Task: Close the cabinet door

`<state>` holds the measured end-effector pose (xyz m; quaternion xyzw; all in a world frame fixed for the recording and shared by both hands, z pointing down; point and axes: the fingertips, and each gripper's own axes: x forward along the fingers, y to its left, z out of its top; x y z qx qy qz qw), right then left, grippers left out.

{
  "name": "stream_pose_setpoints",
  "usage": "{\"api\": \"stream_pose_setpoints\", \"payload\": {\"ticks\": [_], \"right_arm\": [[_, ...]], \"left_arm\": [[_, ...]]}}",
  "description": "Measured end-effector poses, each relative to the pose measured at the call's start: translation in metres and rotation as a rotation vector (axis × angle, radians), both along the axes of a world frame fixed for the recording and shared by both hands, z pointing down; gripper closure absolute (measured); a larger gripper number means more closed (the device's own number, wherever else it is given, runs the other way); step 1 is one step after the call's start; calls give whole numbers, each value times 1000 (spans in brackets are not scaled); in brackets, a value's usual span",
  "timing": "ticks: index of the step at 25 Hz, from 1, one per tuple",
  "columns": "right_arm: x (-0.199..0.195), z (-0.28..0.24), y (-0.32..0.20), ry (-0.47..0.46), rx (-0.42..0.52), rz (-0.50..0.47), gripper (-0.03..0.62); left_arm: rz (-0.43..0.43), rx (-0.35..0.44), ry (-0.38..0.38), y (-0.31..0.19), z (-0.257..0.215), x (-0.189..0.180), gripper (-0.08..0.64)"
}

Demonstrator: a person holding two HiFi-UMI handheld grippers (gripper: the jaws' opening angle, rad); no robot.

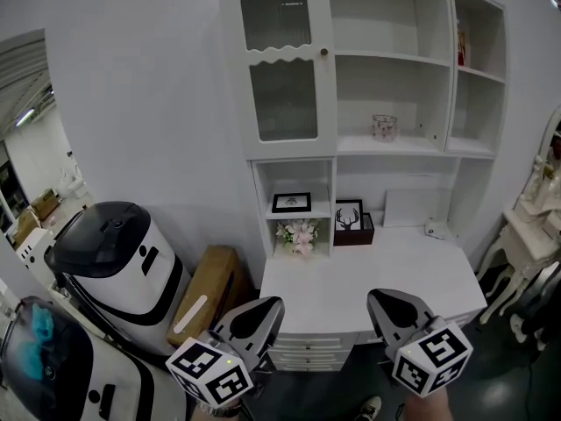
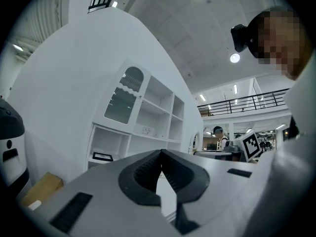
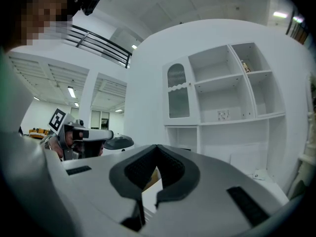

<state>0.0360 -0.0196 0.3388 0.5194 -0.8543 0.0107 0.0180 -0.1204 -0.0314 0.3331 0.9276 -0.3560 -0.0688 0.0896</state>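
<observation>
Ahead of both grippers and well above them, I see the white cabinet door [image 1: 279, 55]. It's a flat painted panel with an arched glass pane on top, a rectangular pane below and a wavy band between. A small round knob [image 1: 323, 52] sits at its right edge. The door looks flush with the cabinet frame, so shut as far as I can tell.

Left gripper [image 1: 268, 303]: smooth grey shell, dark ribbed pads, jaws pressed together at the tips with nothing between them. Right gripper [image 1: 379, 296]: same build, jaws also together and empty. Both point level toward the cabinet, well apart from the door, touching nothing.

Just beyond the tips lies the smooth white desk top [image 1: 351, 279], with a straight front edge and mostly bare across its middle. White drawers [image 1: 307, 353] sit under that edge, between the two grippers. Past the desk, open white shelves [image 1: 390, 60] stand right of the door, mostly bare, with one patterned glass jar [image 1: 384, 127] on a shelf. Below the door, small cubbies hold a black-framed picture [image 1: 291, 203] and a pale pink flower bunch [image 1: 298, 233]. A deer print in a black frame [image 1: 348, 215] stands just beside them.

Left of the left gripper, a brown cardboard box [image 1: 206, 292] tilts against the desk side. Next to it is a rounded white machine with a glossy black top [image 1: 118, 257], so that side is crowded. Right of the right gripper, a white carved table [image 1: 526, 226] stands near the desk corner.
</observation>
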Motion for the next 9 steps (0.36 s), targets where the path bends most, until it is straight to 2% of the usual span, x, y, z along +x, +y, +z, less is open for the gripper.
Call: {"api": "stream_pose_setpoints", "payload": {"ticks": [9], "right_arm": [[8,6,-8,-9,-9,0,588]], "left_arm": [[2,-10,-4,-8,4,8,554]]}}
